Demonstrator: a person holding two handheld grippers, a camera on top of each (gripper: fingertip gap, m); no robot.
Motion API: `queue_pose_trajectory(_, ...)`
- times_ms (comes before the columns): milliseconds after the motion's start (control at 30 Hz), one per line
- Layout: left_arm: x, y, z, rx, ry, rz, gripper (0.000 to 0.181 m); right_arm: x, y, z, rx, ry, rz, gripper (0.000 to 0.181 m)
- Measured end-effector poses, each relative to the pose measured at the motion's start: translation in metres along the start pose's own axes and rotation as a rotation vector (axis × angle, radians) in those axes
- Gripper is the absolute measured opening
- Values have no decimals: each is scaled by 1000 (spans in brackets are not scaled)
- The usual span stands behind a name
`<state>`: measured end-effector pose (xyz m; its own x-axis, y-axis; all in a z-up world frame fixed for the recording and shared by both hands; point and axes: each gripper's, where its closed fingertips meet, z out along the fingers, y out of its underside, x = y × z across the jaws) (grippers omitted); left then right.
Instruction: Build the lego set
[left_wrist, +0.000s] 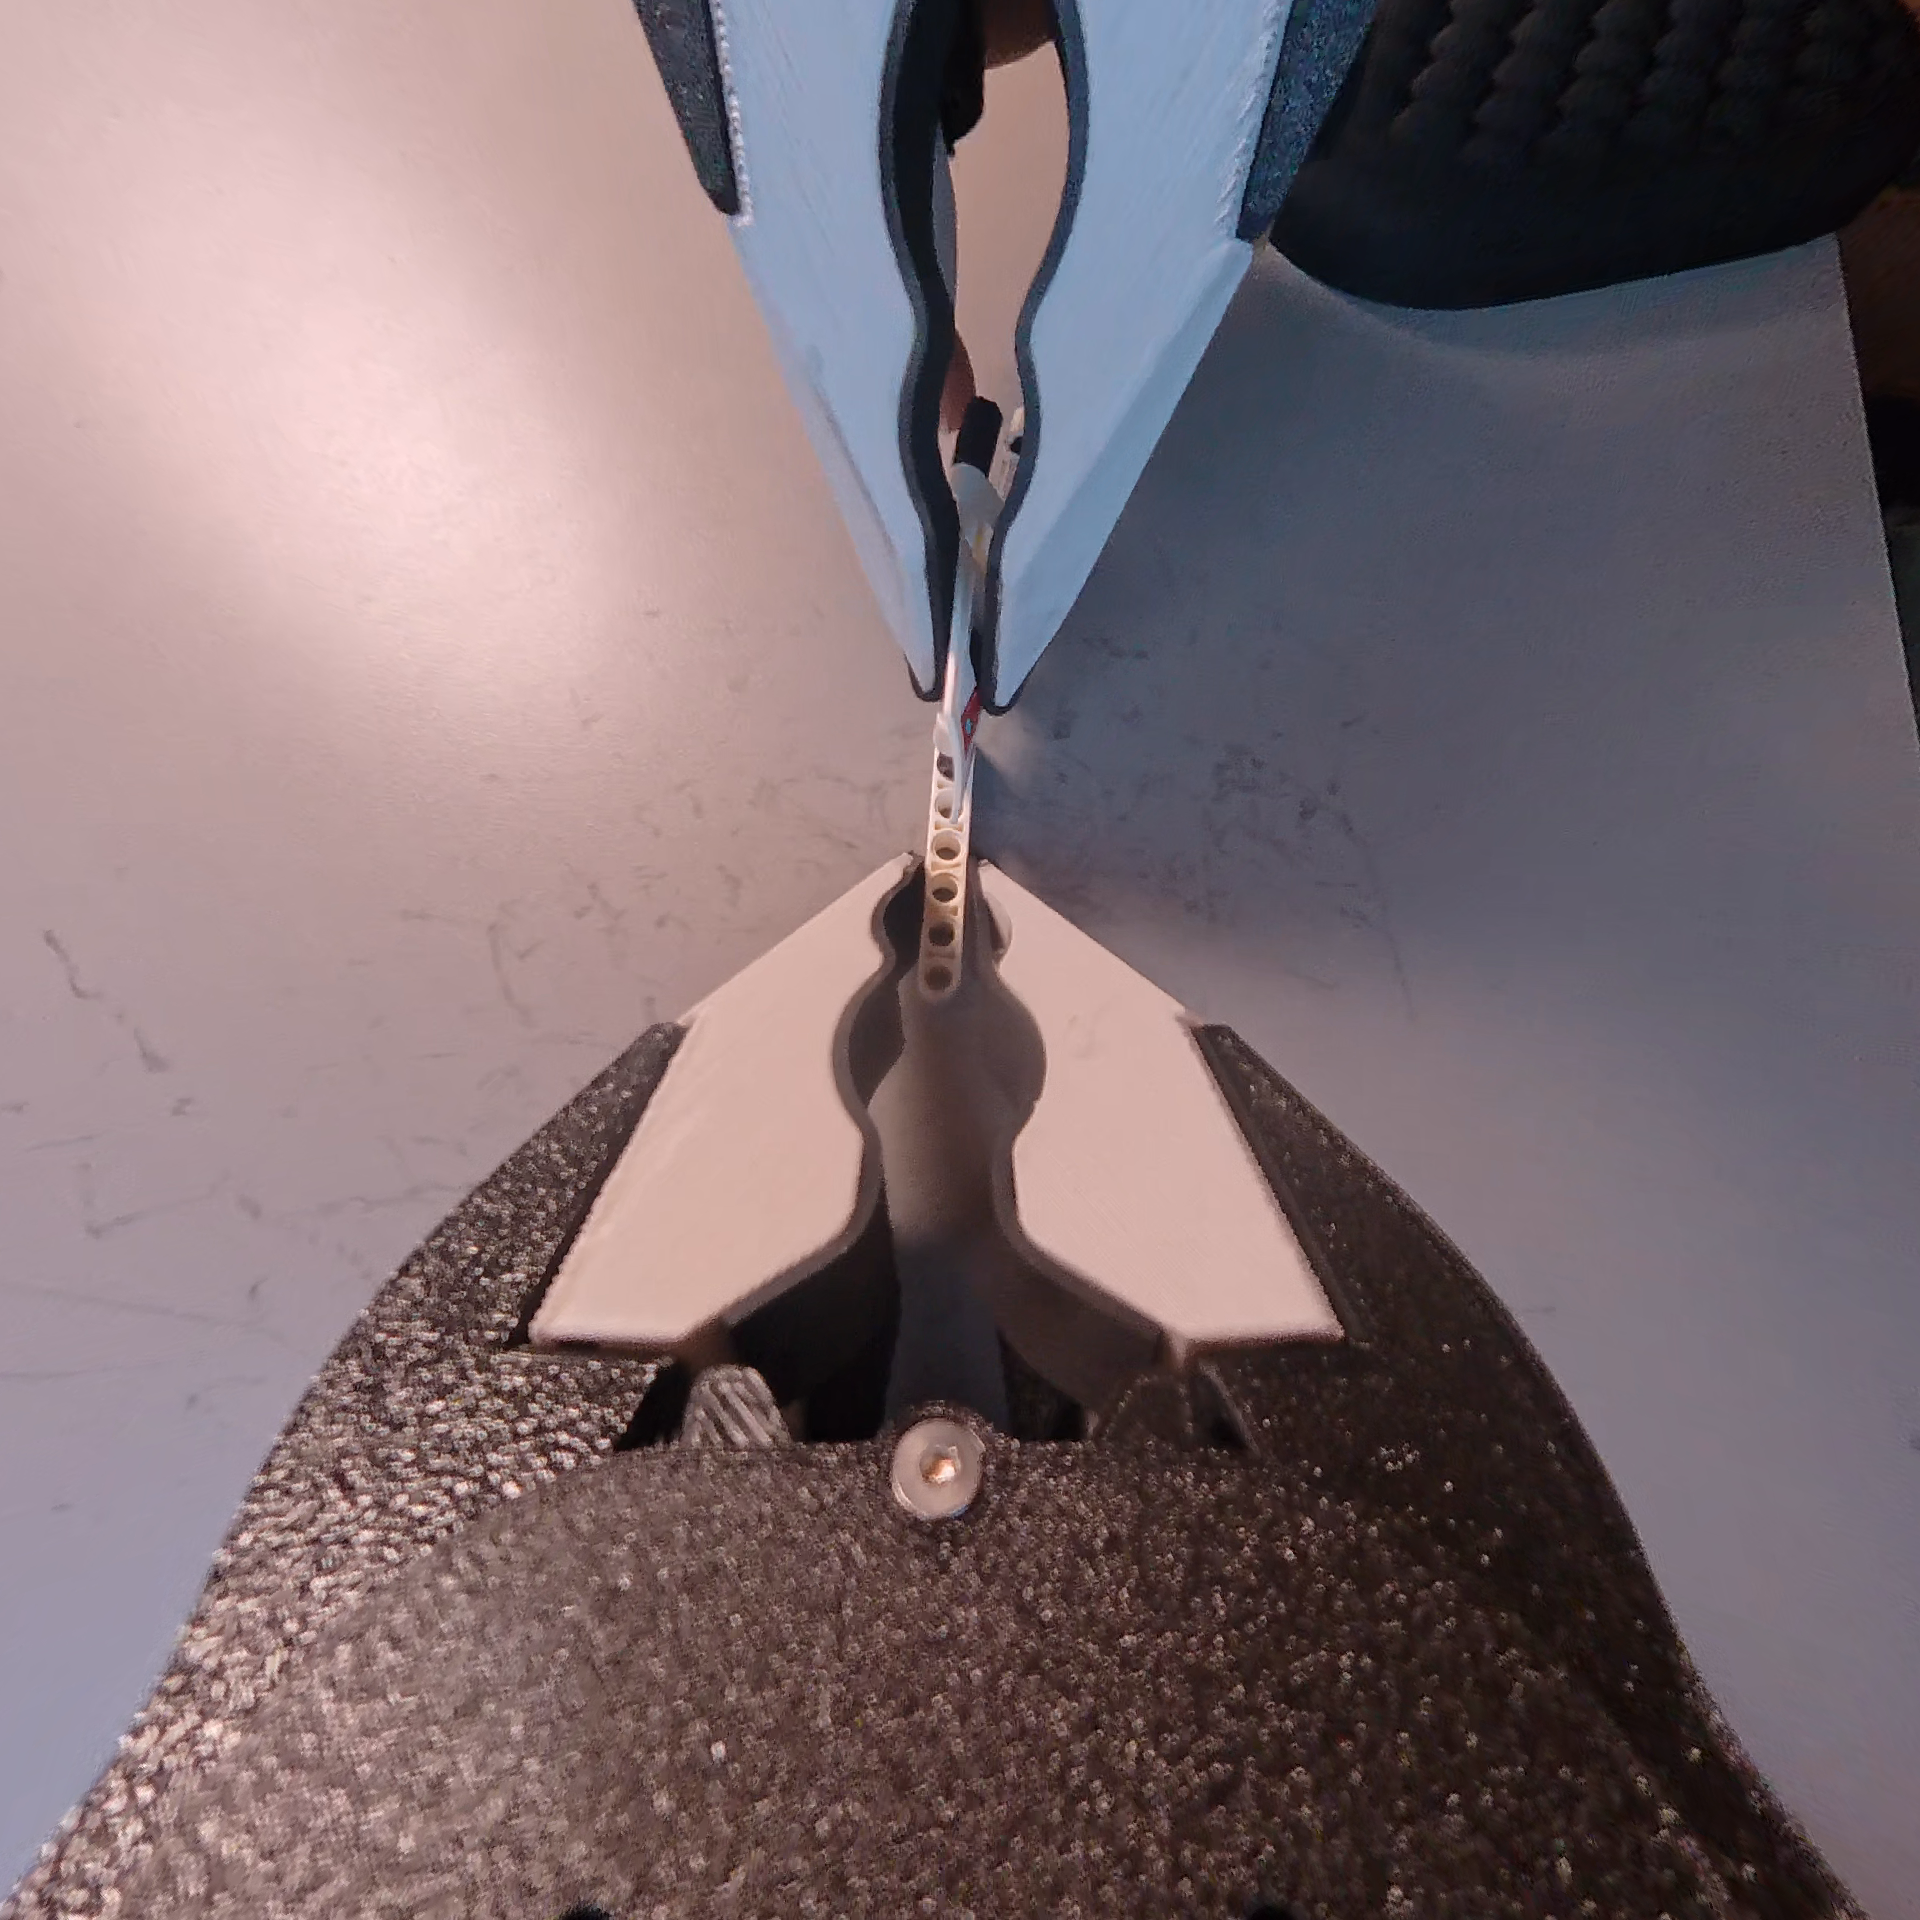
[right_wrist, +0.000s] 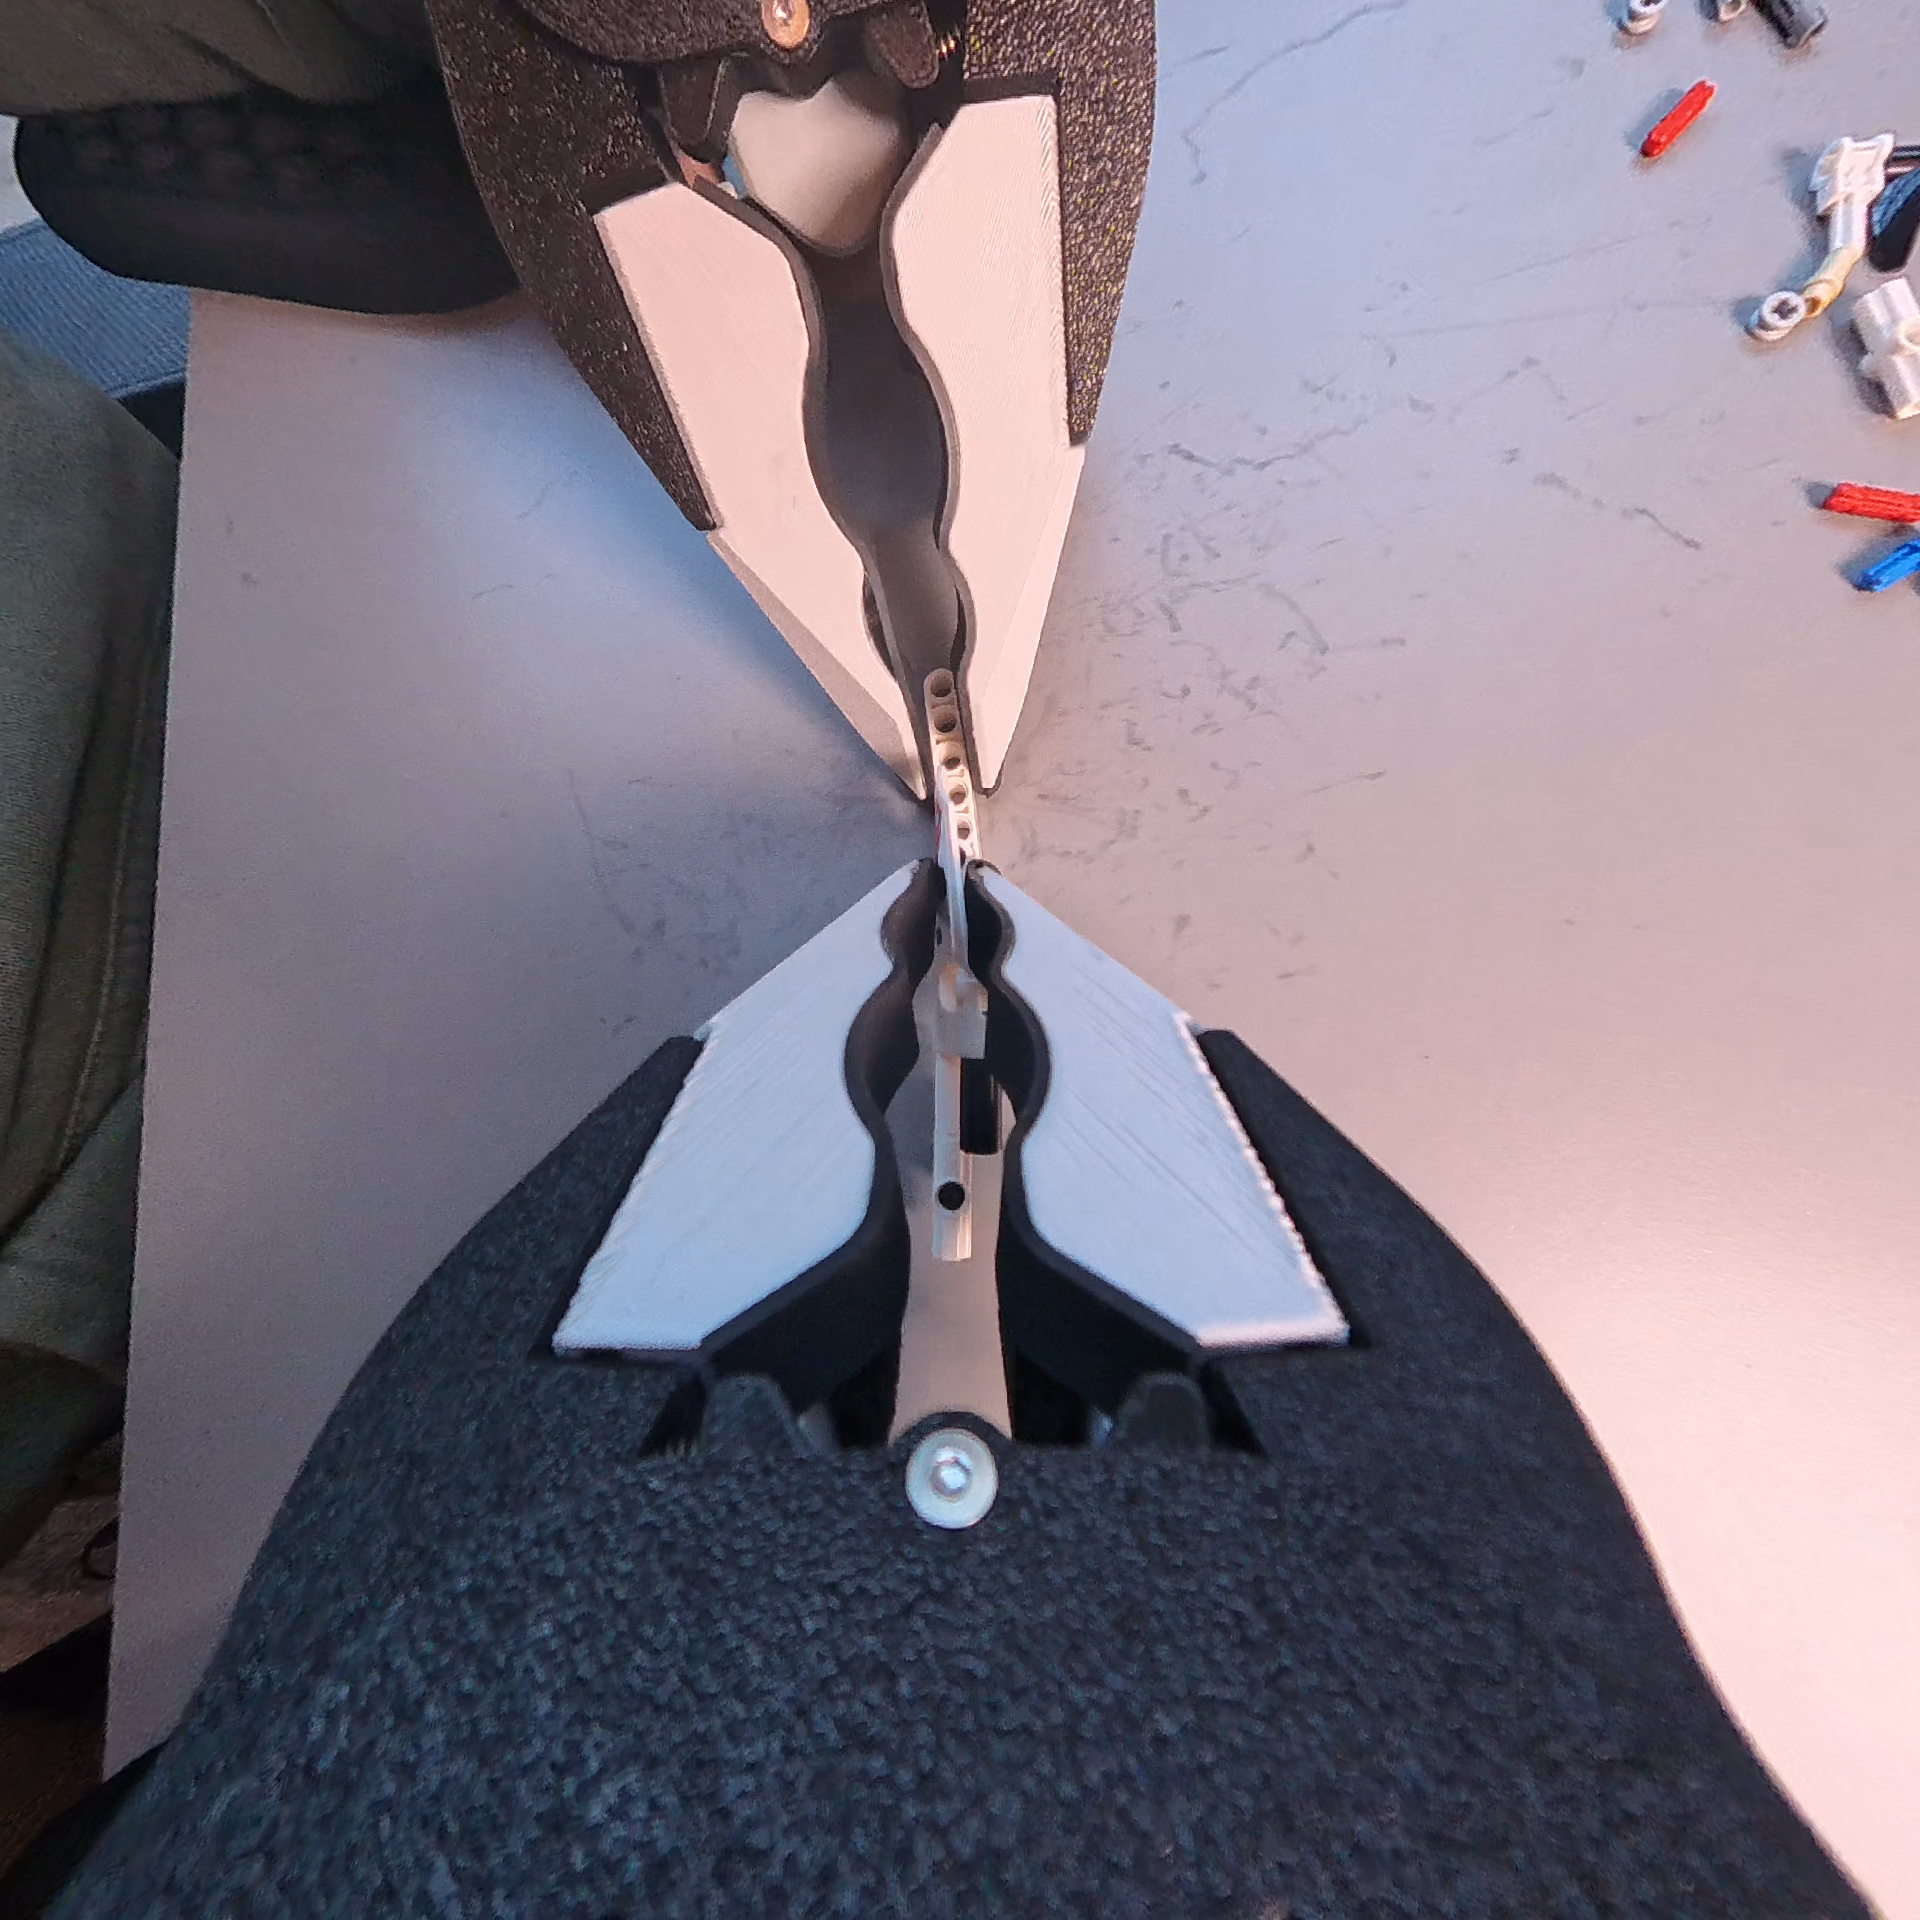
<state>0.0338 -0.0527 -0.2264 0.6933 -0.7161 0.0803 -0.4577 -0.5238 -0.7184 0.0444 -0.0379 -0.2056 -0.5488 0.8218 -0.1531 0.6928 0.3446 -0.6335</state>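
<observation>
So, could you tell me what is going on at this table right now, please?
A person is building a lego set with two hand-held grippers. The left gripper and the right gripper meet tip to tip above the grey table, each shut on one end of a small white lego assembly whose beam has a row of holes. It is held up between them. Loose red, blue and white lego pieces lie at the table's far right.

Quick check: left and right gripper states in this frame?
Left gripper: shut on the white holed beam.
Right gripper: shut on the other end of the same assembly.
</observation>
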Motion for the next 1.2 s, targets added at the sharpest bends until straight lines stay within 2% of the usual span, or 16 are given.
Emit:
queue_pose_trajectory(267,0,0,0,2,7,-24,7,-1,0,2,-161,-21,52,5)
queue_pose_trajectory(500,1,0,0,4,23,-55,8,-4,1,3,-192,-46,73,5)
queue_pose_trajectory(733,1,0,0,4,22,-54,8,-3,1,5,-214,-39,5,5)
queue_pose_trajectory(767,1,0,0,4,21,-52,8,-3,9,8,-268,-17,-30,7)
queue_pose_trajectory(867,1,0,0,4,18,-48,8,-3,6,9,-253,15,-95,5)
queue_pose_trajectory(1000,1,0,0,5,25,-55,8,-3,6,9,-214,22,-11,5)
queue_pose_trajectory(1200,1,0,0,5,15,-43,7,-3,4,8,-180,31,15,6)
